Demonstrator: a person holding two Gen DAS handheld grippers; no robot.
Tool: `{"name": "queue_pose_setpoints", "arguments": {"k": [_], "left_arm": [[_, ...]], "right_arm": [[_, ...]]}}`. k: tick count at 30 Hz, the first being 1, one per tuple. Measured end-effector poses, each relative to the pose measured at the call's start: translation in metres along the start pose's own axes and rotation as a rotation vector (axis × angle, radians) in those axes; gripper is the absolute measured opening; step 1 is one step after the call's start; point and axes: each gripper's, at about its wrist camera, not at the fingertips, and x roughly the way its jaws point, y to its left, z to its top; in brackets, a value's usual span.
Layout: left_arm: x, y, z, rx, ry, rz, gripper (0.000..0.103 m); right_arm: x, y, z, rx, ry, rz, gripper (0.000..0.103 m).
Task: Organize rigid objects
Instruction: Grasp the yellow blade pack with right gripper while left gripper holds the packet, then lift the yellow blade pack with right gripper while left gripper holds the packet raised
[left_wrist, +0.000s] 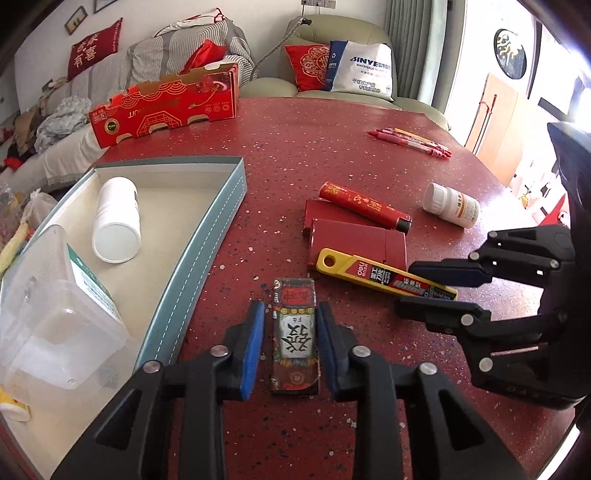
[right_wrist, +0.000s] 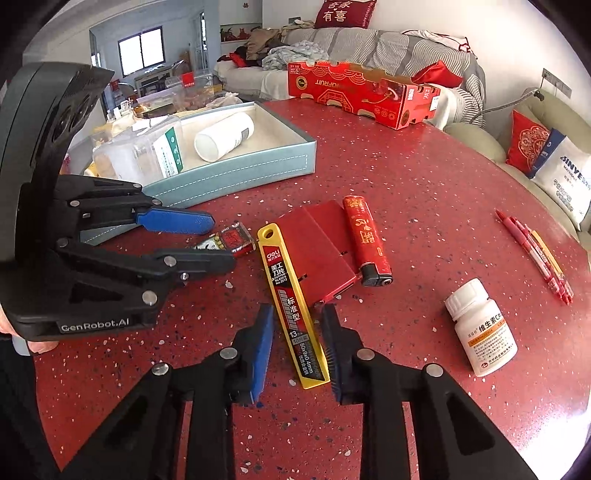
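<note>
A small printed box (left_wrist: 293, 332) lies flat on the red speckled table (left_wrist: 332, 147). My left gripper (left_wrist: 290, 308) is shut on its long sides; from the right wrist view this gripper (right_wrist: 223, 240) holds the box (right_wrist: 231, 240) at its tips. A yellow cutter-blade case (right_wrist: 291, 306) lies lengthwise between the pads of my right gripper (right_wrist: 297, 310), which is shut on its near end. In the left wrist view the right gripper (left_wrist: 406, 286) clamps the case (left_wrist: 384, 273) from the right. The case's far end rests against two flat red boxes (right_wrist: 317, 251).
A teal tray (left_wrist: 207, 236) on the left holds a white bottle (left_wrist: 116, 221) and a clear plastic container (left_wrist: 55, 314). A red lighter (right_wrist: 365, 240), a white vitamin bottle (right_wrist: 480, 328), pens (right_wrist: 535, 254) and a red carton (right_wrist: 362, 92) also lie on the table.
</note>
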Motion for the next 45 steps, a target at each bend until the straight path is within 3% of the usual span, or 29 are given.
{"name": "queue_pose_setpoints", "arguments": {"k": [5, 14, 19, 29, 36, 40, 45], "left_arm": [[-0.004, -0.008, -0.004, 0.025, -0.002, 0.019, 0.025], [-0.006, -0.022, -0.008, 0.059, 0.001, 0.036, 0.025], [-0.005, -0.023, -0.008, 0.065, 0.002, 0.043, 0.026], [-0.005, -0.016, -0.008, 0.036, 0.002, 0.007, 0.026], [-0.003, -0.010, -0.005, 0.009, 0.000, -0.014, 0.025], [-0.003, -0.008, -0.004, 0.003, 0.000, -0.023, 0.025], [-0.009, -0.011, -0.010, 0.023, 0.001, -0.021, 0.025]], "right_arm": [[-0.009, 0.009, -0.009, 0.076, 0.014, -0.059, 0.017], [-0.023, 0.016, -0.026, 0.244, 0.005, -0.144, 0.017], [-0.024, 0.019, -0.025, 0.269, 0.009, -0.180, 0.017], [-0.024, 0.019, -0.024, 0.390, -0.004, -0.208, 0.017], [-0.023, 0.025, -0.021, 0.363, 0.010, -0.254, 0.017], [-0.027, 0.018, -0.027, 0.482, -0.013, -0.225, 0.016], [-0.034, 0.031, -0.032, 0.531, -0.029, -0.243, 0.016]]}}
